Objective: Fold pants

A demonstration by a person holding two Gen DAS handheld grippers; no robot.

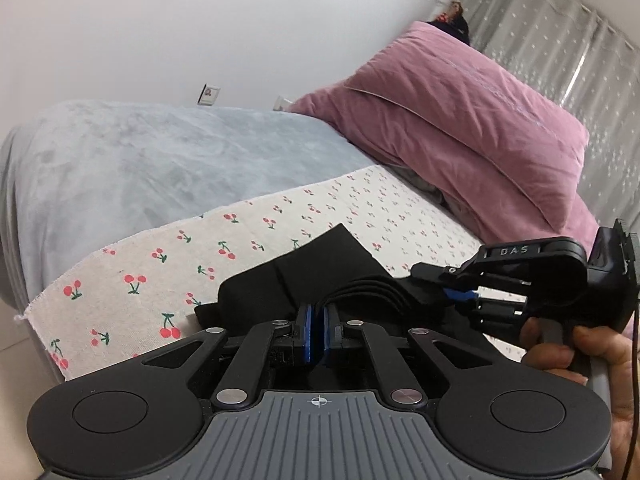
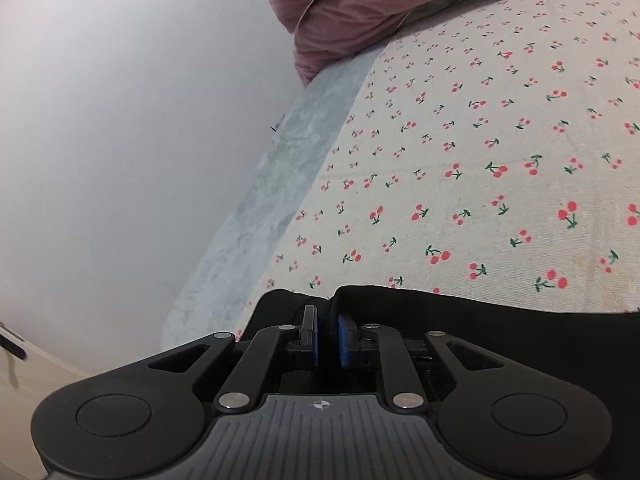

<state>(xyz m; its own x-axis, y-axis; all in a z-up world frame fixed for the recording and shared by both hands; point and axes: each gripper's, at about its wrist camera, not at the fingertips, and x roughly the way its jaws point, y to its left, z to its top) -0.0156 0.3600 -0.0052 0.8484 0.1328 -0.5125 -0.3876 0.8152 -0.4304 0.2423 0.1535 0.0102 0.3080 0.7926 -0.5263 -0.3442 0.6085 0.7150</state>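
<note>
The black pants (image 1: 320, 264) lie bunched on the cherry-print cloth (image 1: 160, 264) at the near edge of the bed. My left gripper (image 1: 319, 320) is shut on a fold of the pants' near edge. My right gripper (image 1: 460, 292) shows at the right in the left wrist view, held in a hand, pinching the same bundle of layers. In the right wrist view the right gripper (image 2: 327, 332) is shut on the black pants (image 2: 480, 312), which stretch off to the right over the cherry-print cloth (image 2: 480, 160).
A purple pillow (image 1: 460, 128) lies at the far right of the bed and shows at the top of the right wrist view (image 2: 340, 8). A light blue blanket (image 1: 160, 160) covers the bed beyond the cloth. A white wall (image 1: 200, 20) stands behind; curtains (image 1: 580, 60) hang at right.
</note>
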